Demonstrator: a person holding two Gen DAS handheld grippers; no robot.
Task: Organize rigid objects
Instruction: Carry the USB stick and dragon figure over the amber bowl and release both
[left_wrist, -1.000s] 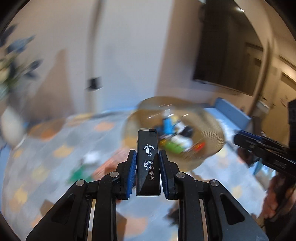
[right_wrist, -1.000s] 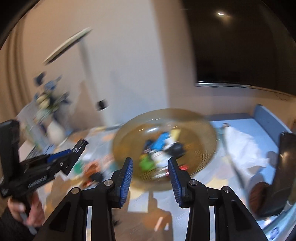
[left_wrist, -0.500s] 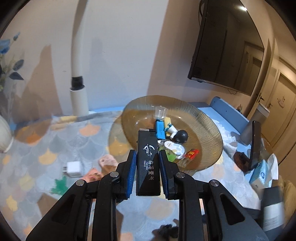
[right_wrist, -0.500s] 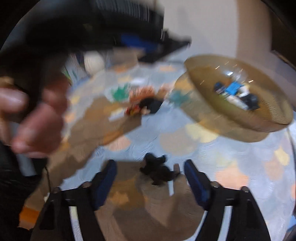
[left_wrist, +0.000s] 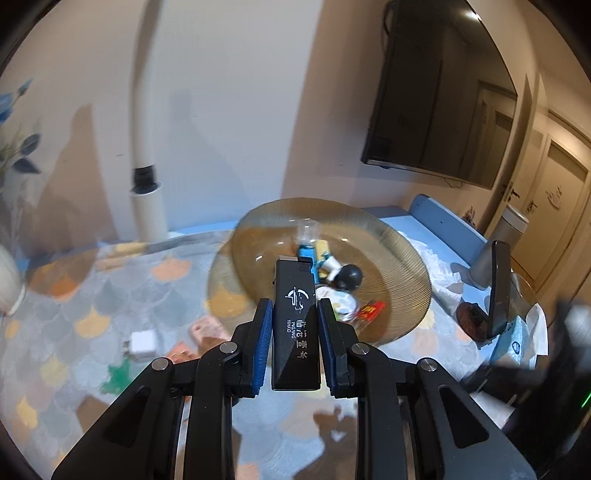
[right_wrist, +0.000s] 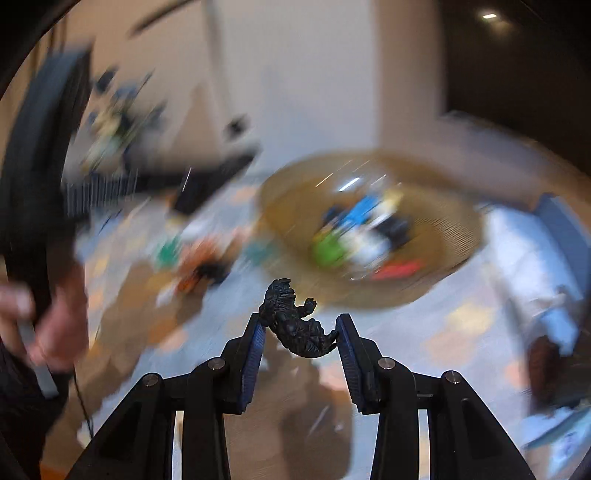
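Both loaded: left gripper (left_wrist: 294, 328) clamped on a black lighter (left_wrist: 295, 325), long axis running straight ahead between the jaws; right gripper (right_wrist: 300, 332) closed on a black monster figurine (right_wrist: 295, 323) lying crosswise. Dead ahead of each, just beyond the tips: amber ribbed glass bowl (left_wrist: 399, 254), already holding small items. Left apparently nearer.

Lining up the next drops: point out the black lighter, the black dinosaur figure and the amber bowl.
black lighter (left_wrist: 295, 325), left wrist view, on its printed front face.
black dinosaur figure (right_wrist: 295, 325), right wrist view, on its body.
amber bowl (left_wrist: 402, 254), left wrist view, on the bare ribbed wall at right.
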